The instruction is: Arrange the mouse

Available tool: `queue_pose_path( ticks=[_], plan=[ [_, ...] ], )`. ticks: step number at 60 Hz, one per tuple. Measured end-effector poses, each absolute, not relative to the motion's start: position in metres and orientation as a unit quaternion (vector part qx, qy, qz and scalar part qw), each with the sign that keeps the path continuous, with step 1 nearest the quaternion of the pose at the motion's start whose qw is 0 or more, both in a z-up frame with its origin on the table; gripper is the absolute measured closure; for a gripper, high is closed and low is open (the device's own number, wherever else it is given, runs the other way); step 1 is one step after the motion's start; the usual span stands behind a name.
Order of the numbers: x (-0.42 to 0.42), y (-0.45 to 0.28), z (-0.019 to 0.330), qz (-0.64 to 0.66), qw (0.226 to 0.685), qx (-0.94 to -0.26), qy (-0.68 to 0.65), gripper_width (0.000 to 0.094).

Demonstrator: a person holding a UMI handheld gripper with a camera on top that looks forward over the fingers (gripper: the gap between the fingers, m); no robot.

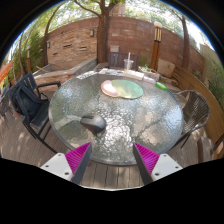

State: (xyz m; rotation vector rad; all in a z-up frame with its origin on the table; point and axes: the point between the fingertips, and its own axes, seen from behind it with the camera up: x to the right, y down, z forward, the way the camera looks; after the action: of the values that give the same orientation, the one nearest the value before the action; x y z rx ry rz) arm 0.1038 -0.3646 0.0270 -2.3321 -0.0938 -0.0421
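A dark computer mouse lies on the round glass table, on its near left part. A round pale green and pink mouse mat lies further back near the table's middle. My gripper is open and empty, held back from the table's near edge. Its two fingers with magenta pads stand wide apart, with wooden decking between them. The mouse is beyond the left finger, a little above its tip.
Dark metal chairs stand at the left and right of the table. A tree trunk and a brick wall are behind it. Small items sit at the table's far edge. Wooden decking lies below.
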Motion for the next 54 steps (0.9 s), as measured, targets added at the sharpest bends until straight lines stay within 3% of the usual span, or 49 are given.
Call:
queue_pose_path(
  ticks=[12,27,35,40,54],
  plan=[
    [0.072,-0.287,-0.008,-0.034,0.391,-0.918,-0.052,0.0086],
    [0.064,-0.226,-0.014,-0.044,0.399,-0.915,-0.042,0.0101],
    [0.059,-0.203,-0.017,-0.036,0.400,-0.915,-0.041,0.0218],
    [0.048,-0.198,-0.019,-0.009,0.396,-0.917,-0.047,0.0403],
    [0.036,-0.195,-0.015,0.003,0.384,-0.921,-0.064,0.0561]
  ],
)
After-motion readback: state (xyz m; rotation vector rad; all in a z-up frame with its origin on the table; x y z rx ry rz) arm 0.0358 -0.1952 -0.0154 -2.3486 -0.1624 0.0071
